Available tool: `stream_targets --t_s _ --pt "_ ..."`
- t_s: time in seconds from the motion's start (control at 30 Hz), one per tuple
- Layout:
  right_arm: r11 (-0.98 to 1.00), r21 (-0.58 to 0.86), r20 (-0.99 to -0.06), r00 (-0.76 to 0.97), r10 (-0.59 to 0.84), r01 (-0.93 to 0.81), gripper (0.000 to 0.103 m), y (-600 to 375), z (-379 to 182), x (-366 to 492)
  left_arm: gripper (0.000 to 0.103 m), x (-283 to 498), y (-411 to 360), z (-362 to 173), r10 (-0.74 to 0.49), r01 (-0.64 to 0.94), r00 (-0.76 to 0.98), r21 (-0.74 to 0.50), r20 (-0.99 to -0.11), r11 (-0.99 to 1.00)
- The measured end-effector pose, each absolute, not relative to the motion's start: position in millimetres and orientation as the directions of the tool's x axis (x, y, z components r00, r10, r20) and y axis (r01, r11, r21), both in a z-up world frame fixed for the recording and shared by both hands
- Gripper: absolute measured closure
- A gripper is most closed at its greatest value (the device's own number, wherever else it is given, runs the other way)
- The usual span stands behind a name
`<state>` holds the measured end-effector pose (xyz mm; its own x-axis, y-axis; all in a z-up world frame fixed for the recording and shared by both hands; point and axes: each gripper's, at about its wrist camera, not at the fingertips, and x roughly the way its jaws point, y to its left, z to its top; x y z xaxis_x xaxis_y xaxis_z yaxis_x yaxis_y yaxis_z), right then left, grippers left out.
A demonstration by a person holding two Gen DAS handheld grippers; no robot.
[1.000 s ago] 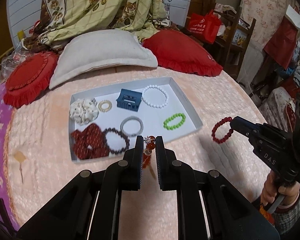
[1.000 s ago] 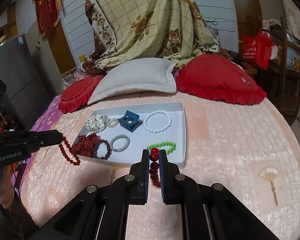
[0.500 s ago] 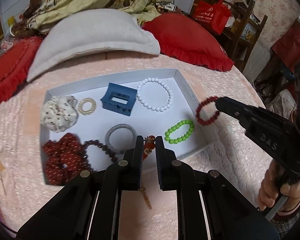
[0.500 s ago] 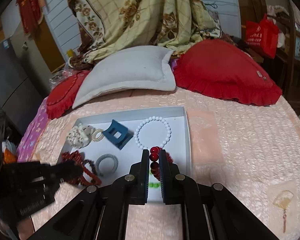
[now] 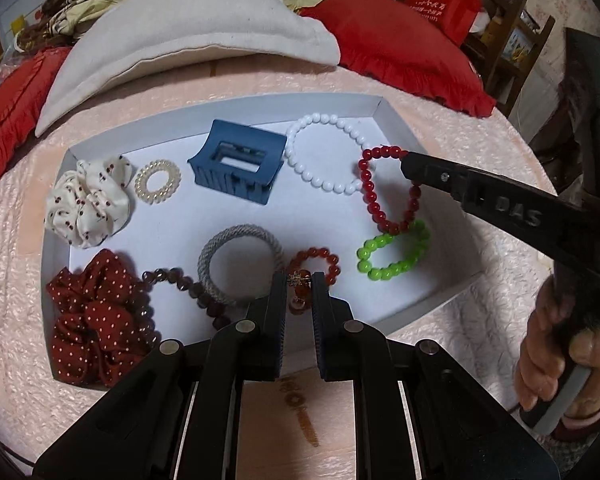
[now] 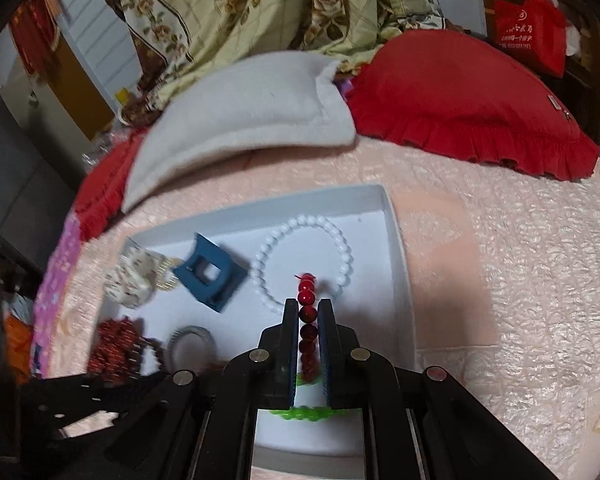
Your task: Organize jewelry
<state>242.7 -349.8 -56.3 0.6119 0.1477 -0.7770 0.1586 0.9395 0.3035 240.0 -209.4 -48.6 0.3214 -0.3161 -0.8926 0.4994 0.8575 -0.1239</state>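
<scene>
Red bead bracelet [image 5: 388, 192] pinched in my right gripper [image 6: 308, 312], jaws nearly closed on the strand. It hangs as a loop over the right half of the white tray [image 5: 396, 120], its lower beads just at the green bead bracelet [image 5: 394, 254] and its upper left edge crossing the white bead bracelet [image 5: 326, 156]. From the right wrist view the red beads run in a line between my pads, white bracelet beyond them, green beads showing under the fingers.

Left gripper [image 5: 300, 284] also nearly closed, clamped on the amber-red bracelet [image 5: 314, 266] at its small metal charm; the ring of beads lies on the tray floor just ahead of the tips, beside the grey hair tie [image 5: 240, 264].

Rest of the tray, outward: dark brown bead bracelet [image 5: 180, 288] overlapping the grey tie's left edge; red dotted scrunchie [image 5: 96, 320] in the near left corner; white patterned scrunchie [image 5: 86, 204] above it; clear coil hair tie [image 5: 158, 182] beside that; blue claw clip [image 5: 236, 164] toward the back, touching nothing (as far as I can tell).

Tray sits on a pink quilted bedspread [image 5: 480, 320]. Behind it a grey-white pillow [image 5: 188, 36], a red cushion [image 5: 404, 44] to the right. My hand [image 5: 556, 356] on the right gripper's handle is at the right edge.
</scene>
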Motion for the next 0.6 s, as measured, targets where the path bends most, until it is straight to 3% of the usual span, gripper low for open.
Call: stream_targets --t_s 0.3,0.43,0.6 --pt "0.96 0.205 -0.812 0.581 0.056 0.193 0.093 -352.8 -65.5 239.8 0.089 202.4 -193.8 -31.4 -0.284 0.502 0.39 -0.056 -0.876 0.863" --pt "0.971 0.153 -0.79 0.613 0.007 0.186 0.077 -346.1 -49.5 221.5 0.085 181.7 -177.9 -16.7 -0.26 0.468 0.45 -0.022 -0.854 0.884" --pt "0.98 0.118 -0.765 0.644 -0.015 0.163 0.076 -331.0 -33.2 188.2 0.084 157.0 -153.3 3.2 -0.203 0.39 0.544 0.031 -0.814 0.92"
